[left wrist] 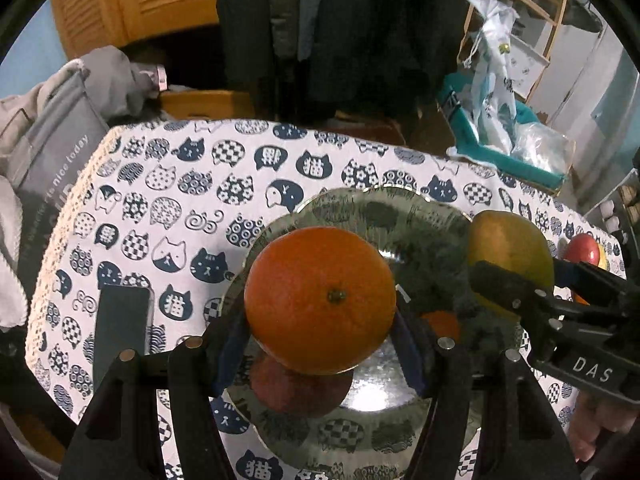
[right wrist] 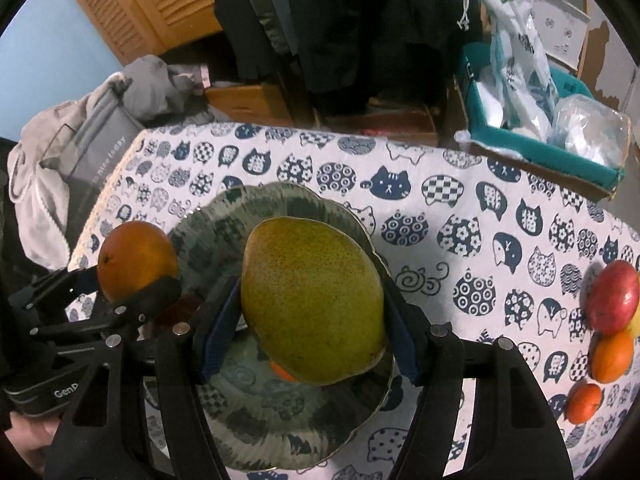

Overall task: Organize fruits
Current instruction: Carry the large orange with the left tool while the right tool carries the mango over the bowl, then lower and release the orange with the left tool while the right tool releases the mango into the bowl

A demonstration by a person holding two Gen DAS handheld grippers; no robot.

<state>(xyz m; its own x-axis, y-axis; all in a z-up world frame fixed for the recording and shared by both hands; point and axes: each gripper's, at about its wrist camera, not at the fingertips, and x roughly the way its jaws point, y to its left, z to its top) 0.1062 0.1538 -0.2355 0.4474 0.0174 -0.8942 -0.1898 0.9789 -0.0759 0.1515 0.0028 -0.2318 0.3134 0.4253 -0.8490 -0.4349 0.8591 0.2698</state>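
My left gripper (left wrist: 320, 320) is shut on an orange (left wrist: 320, 300) and holds it above a shiny mirrored plate (left wrist: 420, 236). The orange's reflection shows in the plate. My right gripper (right wrist: 308, 332) is shut on a green-yellow mango (right wrist: 312, 300), also held over the plate (right wrist: 248, 432). Each gripper shows in the other's view: the right one with the mango (left wrist: 510, 256) at the right, the left one with the orange (right wrist: 136, 262) at the left. A red apple (right wrist: 612, 298), an orange (right wrist: 612, 356) and a small tangerine (right wrist: 584, 402) lie on the cloth at the right.
The table wears a white cloth with blue cat prints (left wrist: 180, 184). A dark phone (left wrist: 120, 328) lies on it at the left. A grey bag (left wrist: 52, 168) and clothes sit beyond the left edge. A teal box with plastic bags (right wrist: 540, 136) stands at the far right.
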